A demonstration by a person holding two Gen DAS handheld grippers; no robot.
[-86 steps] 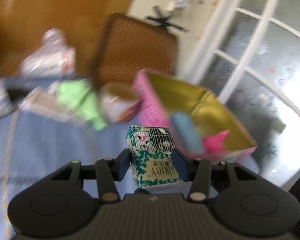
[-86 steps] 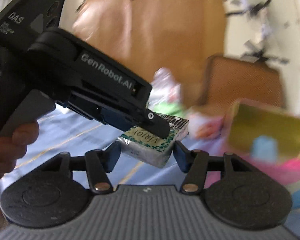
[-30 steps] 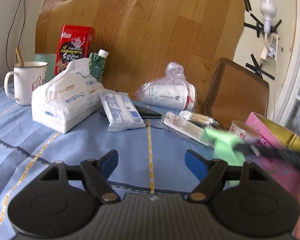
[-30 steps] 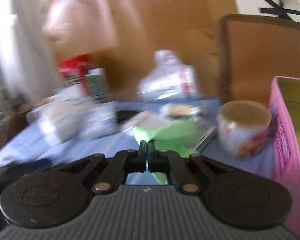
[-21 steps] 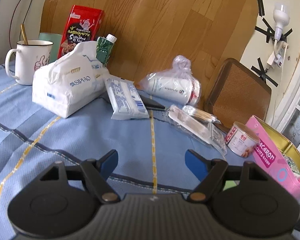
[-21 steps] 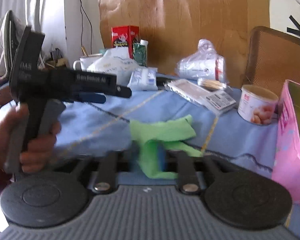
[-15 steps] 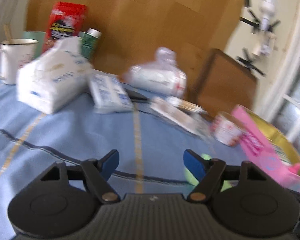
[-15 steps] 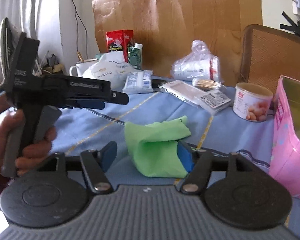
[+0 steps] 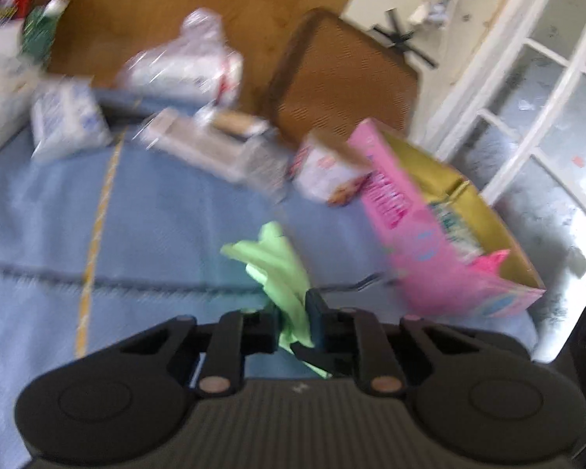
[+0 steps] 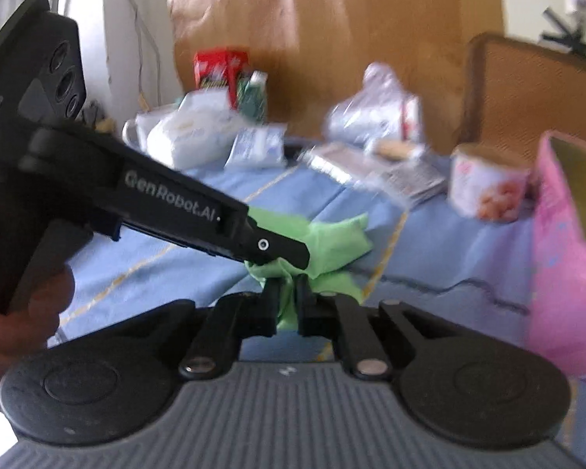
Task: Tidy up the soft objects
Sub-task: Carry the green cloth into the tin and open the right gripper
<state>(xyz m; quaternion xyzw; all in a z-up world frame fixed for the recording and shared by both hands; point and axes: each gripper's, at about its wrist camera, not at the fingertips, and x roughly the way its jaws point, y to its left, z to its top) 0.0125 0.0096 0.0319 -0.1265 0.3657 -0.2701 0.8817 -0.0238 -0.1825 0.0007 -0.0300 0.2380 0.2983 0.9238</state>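
Two grippers pinch one green cloth (image 10: 332,242) at once, low over the blue tablecloth (image 9: 168,226). Closed on a fold, the right gripper (image 10: 286,297) has green fabric showing between its fingers; the left gripper (image 9: 293,312), whose jaws have just been closing, clamps another part of the same cloth. Just right of the cloth stands the open pink box (image 9: 429,250) with gold lining. Beyond the cloth sits a small tin (image 10: 488,183), beside the box. Farther behind the cloth lie a flat packet (image 10: 371,172), tissue packs (image 10: 199,133) and a plastic-wrapped bundle (image 10: 375,117).
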